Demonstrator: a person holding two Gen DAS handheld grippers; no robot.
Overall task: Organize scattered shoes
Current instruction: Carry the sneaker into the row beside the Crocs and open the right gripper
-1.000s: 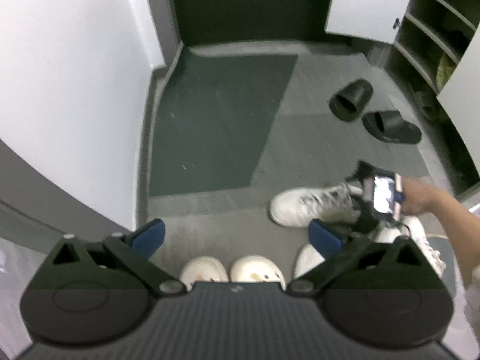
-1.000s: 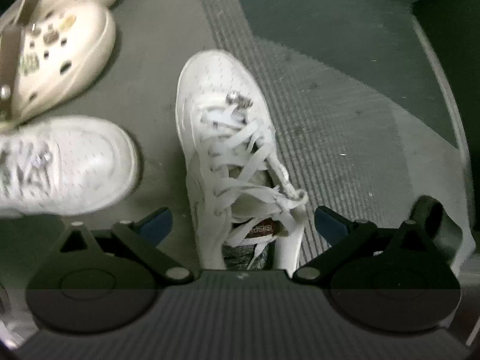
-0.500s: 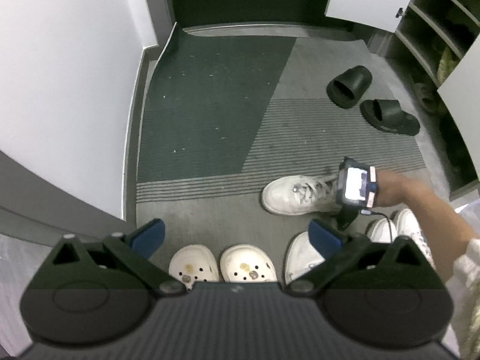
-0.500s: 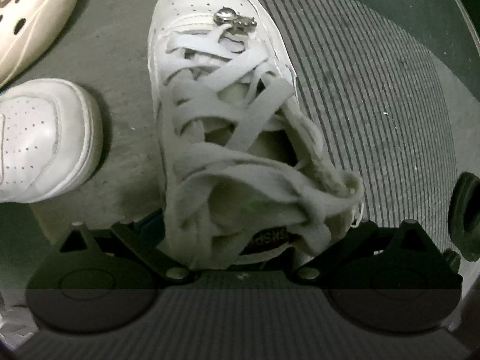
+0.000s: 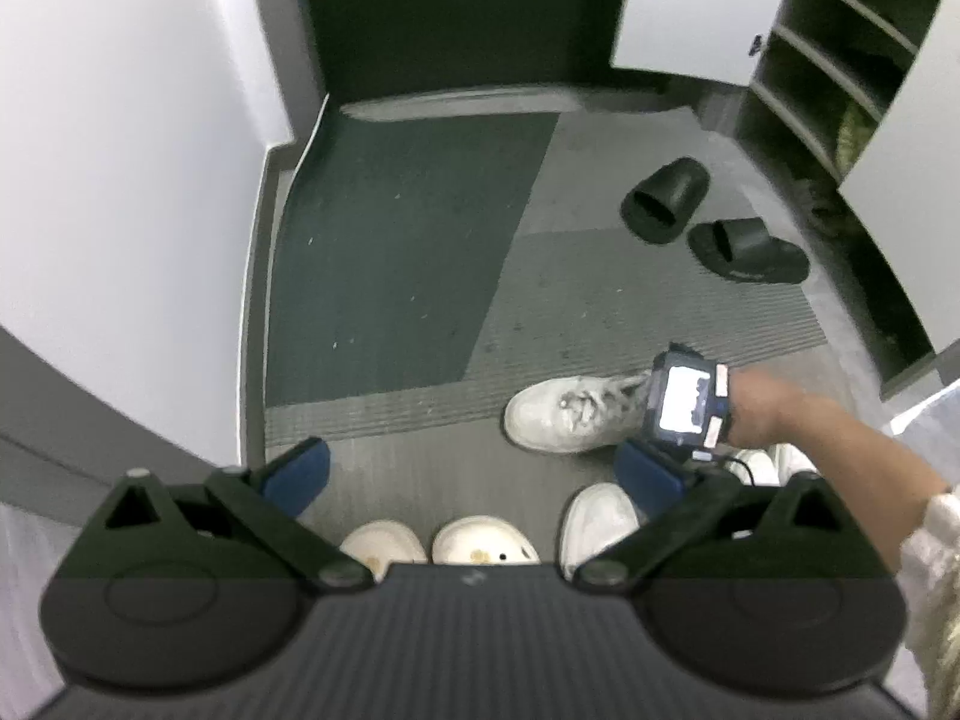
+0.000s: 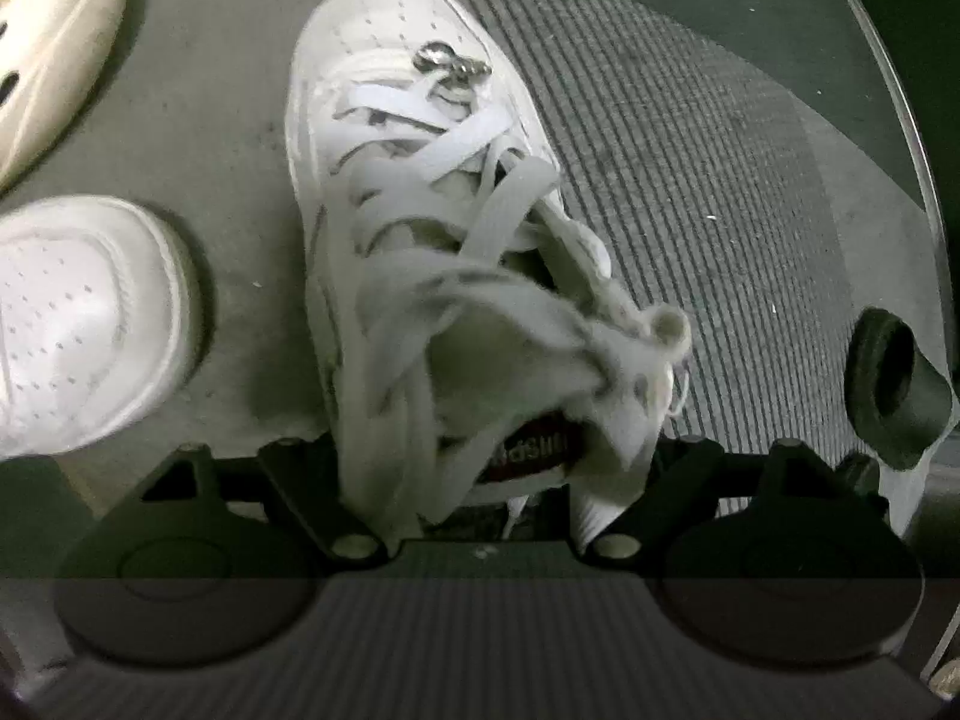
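Note:
A white laced sneaker (image 6: 420,192) lies on the ribbed mat, toe pointing away. My right gripper (image 6: 480,468) is closed around its heel and tongue; the shoe hides the fingertips. The same sneaker (image 5: 570,414) shows in the left wrist view with the right gripper (image 5: 684,408) at its heel. A second white sneaker (image 6: 78,324) sits to the left, also seen in the left view (image 5: 600,522). Two cream clogs (image 5: 432,546) stand side by side at the near edge. My left gripper (image 5: 474,474) is open and empty above the floor.
Two black slides (image 5: 708,222) lie at the far right near an open shoe cabinet (image 5: 840,78). A dark green mat (image 5: 408,240) covers the floor's left part. White wall (image 5: 120,150) on the left. One black slide (image 6: 888,384) shows right of the sneaker.
My right gripper moved forward onto the sneaker's heel and closed on it. The left gripper shifted slightly and stayed open.

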